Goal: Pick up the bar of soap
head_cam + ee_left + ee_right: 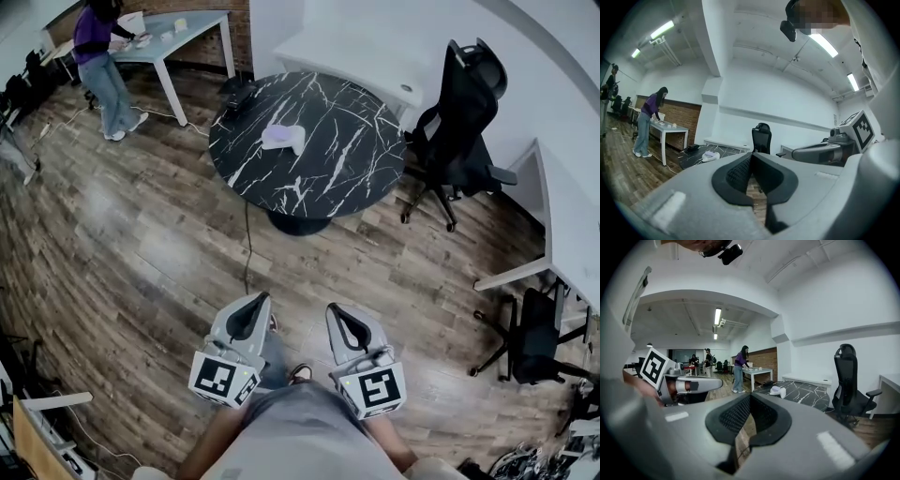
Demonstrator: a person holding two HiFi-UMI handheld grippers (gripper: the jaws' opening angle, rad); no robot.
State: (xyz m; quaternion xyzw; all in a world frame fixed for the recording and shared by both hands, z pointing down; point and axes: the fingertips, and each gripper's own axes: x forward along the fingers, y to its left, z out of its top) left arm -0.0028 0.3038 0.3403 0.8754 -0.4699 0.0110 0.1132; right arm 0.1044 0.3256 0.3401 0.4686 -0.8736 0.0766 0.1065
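The bar of soap [283, 138] is a pale white-lavender lump on the round black marble table [347, 159], far ahead of me. It also shows small in the left gripper view as the soap [710, 155] and in the right gripper view as the soap [777, 390]. My left gripper [255, 300] and right gripper [335, 310] are held side by side close to my body, above the wooden floor, well short of the table. Both have their jaws together with nothing between them.
A black office chair [459, 122] stands to the right of the table, and a second chair [530, 337] sits under a white desk [562, 216] at the right. A person [98, 66] works at a white table at the far left. A cable [247, 244] runs across the floor from the table's base.
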